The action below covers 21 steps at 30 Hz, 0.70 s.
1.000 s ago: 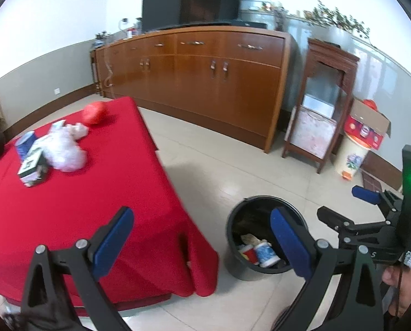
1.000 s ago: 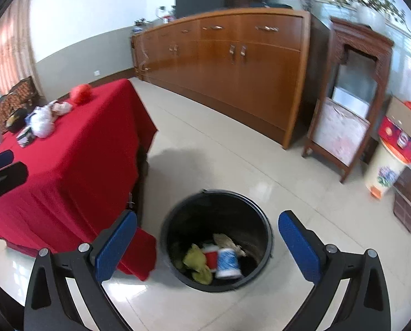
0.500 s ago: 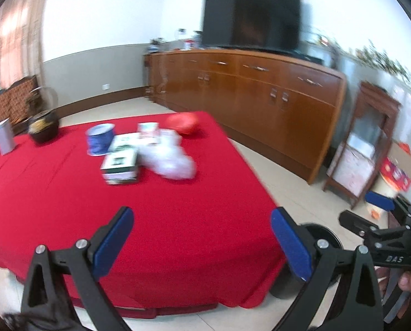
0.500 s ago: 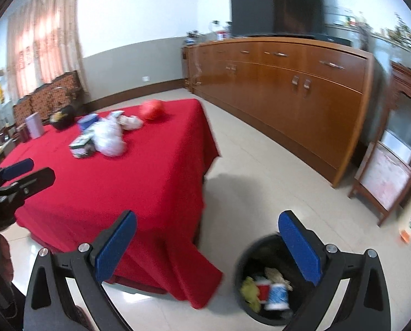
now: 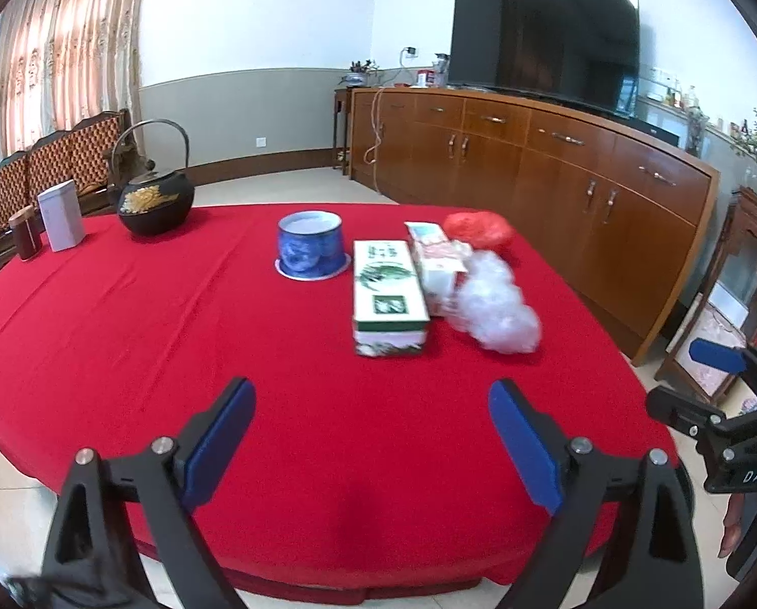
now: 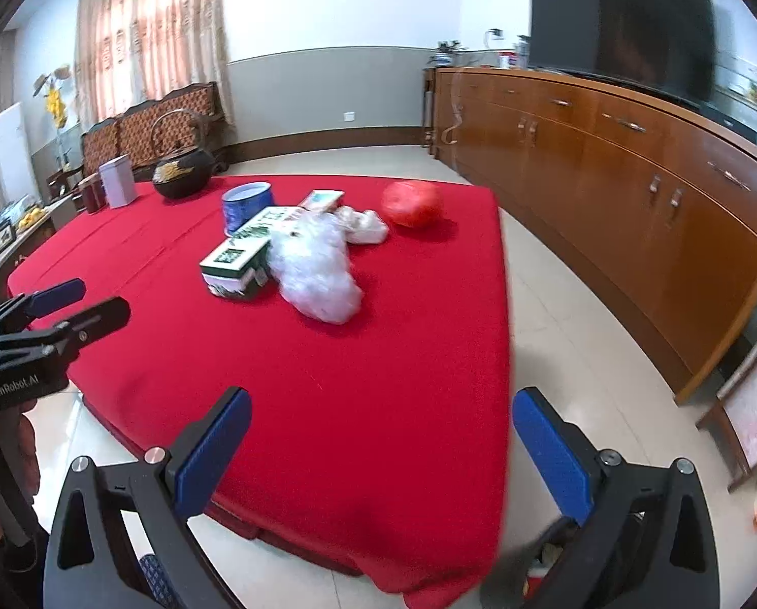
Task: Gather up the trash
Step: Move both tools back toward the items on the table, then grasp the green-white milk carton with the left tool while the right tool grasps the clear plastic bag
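Note:
On the red-clothed table [image 5: 175,355] lies a heap of trash: a green-and-white box [image 5: 388,299], a crumpled white plastic bag [image 5: 495,304], a red-and-white carton [image 5: 436,259], a red crumpled bag [image 5: 477,228] and an upturned blue cup [image 5: 309,246]. My left gripper [image 5: 368,406] hovers over the table's near edge, short of the box, its jaws closing slightly with nothing between them. My right gripper [image 6: 381,406] stands open and empty above the table's near corner, with the white bag [image 6: 317,269] and box [image 6: 236,259] ahead. A dark bin [image 6: 540,558] peeks out at the bottom right.
A black kettle [image 5: 155,203], a white tin [image 5: 61,215] and a brown canister [image 5: 25,233] stand at the table's far left. A long wooden sideboard [image 5: 556,177] with a TV [image 5: 546,45] lines the right wall. Tiled floor separates it from the table.
Both views have swung away from the bin on the floor and now face the table. The trash heap has come nearer and central. The left jaws stand slightly narrower.

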Motion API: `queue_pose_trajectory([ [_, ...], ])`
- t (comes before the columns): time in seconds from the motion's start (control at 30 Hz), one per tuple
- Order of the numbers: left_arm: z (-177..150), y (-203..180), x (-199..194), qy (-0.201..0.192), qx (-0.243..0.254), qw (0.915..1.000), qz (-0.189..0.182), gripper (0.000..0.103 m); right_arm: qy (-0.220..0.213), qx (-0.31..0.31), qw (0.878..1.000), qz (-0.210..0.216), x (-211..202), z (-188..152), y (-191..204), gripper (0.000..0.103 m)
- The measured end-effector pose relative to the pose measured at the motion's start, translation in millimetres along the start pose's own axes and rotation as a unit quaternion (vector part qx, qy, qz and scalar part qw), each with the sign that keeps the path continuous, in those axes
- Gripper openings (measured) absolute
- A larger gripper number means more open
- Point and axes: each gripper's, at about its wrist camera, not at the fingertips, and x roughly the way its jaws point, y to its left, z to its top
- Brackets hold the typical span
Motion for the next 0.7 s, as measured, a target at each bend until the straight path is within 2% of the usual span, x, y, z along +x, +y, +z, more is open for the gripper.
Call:
queue_pose_trajectory([
  [0.3, 17, 28, 30, 0.010, -0.008, 0.9999, 0.009, 0.094, 0.037, -0.041, 0.998, 0.024, 74, 33, 28, 0.103],
  [0.57, 24, 27, 54, 0.017, -0.005, 0.9998, 0.006, 0.094, 0.061, -0.058, 0.996, 0.032, 123, 54, 34, 0.103],
  [0.6, 25, 26, 58, 0.019, -0.004, 0.9998, 0.004, 0.094, 0.063, -0.059, 0.996, 0.033, 127, 55, 33, 0.101],
  [0.67, 27, 20, 66, 0.025, 0.001, 0.9997, 0.001, 0.094, 0.070, -0.061, 0.995, 0.040, 132, 56, 30, 0.085],
  [0.7, 28, 16, 70, 0.026, 0.004, 0.9996, -0.002, 0.094, 0.079, -0.062, 0.994, 0.044, 135, 55, 27, 0.069],
])
